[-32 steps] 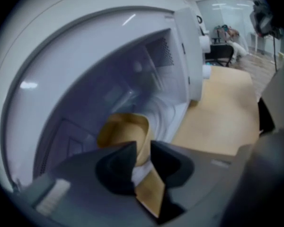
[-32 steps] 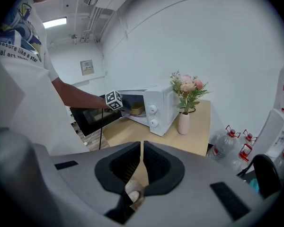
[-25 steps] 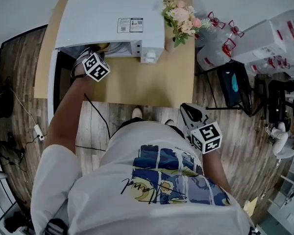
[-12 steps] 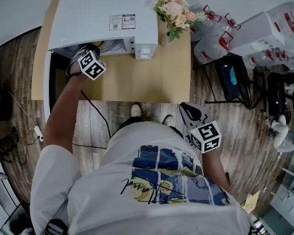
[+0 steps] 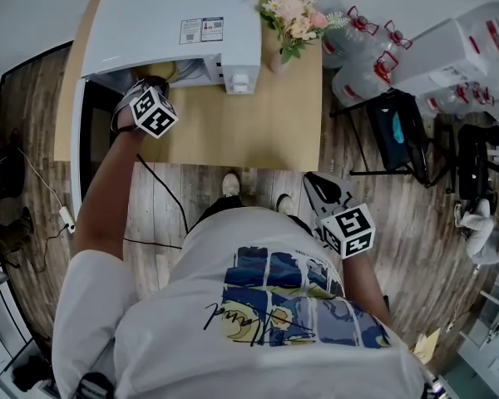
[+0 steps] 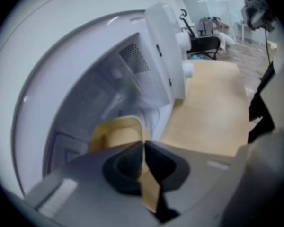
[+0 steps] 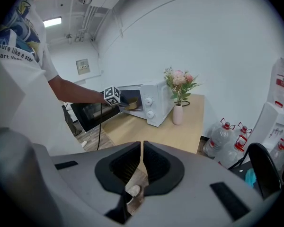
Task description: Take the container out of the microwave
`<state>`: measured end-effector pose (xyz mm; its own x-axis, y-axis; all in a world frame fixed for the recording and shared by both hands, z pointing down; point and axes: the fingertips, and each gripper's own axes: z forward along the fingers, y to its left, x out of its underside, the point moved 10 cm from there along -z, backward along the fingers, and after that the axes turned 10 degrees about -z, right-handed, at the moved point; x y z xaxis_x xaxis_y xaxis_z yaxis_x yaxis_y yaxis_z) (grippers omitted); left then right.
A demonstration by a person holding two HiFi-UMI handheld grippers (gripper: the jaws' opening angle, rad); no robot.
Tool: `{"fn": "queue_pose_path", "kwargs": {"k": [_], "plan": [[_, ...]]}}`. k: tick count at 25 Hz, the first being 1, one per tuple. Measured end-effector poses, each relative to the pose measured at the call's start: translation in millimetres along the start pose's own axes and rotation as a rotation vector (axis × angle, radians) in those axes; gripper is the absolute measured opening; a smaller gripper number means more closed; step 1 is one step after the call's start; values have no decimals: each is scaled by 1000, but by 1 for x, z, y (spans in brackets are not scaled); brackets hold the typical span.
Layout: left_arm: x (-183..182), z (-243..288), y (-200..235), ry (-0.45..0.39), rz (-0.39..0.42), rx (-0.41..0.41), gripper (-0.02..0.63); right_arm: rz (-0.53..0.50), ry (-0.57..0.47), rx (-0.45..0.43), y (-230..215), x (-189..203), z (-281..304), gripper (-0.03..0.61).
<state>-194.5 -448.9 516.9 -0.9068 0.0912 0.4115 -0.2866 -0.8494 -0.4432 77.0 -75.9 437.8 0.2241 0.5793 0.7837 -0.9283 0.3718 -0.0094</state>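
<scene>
Hardly anything has moved; my left gripper [image 6: 143, 148] only pulled back a tiny bit. The white microwave [image 5: 175, 23] sits on the table [image 5: 258, 131] with its door [image 5: 90, 148] open so I can reach in. The tan container [image 6: 114, 135] is inside, near the front. My left gripper is pinched on its rim to pull it out. My right gripper [image 7: 141, 162] hangs closed and empty, out of the way.
</scene>
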Motion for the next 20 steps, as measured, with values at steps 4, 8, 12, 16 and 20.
{"fn": "queue_pose_path", "kwargs": {"k": [4,8,12,16,20], "plan": [[-4,-19,-15,2,-36,-5,18,-13,-25,-9,-9,8,-14,16],[-7,-41,-34,6,-74,-14,18,-33,-37,-34,-20,20,-29,14],[-17,-66,-55,1,-117,-21,18,-62,-55,-67,-35,28,-41,12],[-27,-92,-83,-7,-162,-22,18,-83,-70,-98,-46,37,-56,11],[-38,-116,-114,-15,-202,-7,18,-115,-77,-135,-55,48,-67,11]]}}
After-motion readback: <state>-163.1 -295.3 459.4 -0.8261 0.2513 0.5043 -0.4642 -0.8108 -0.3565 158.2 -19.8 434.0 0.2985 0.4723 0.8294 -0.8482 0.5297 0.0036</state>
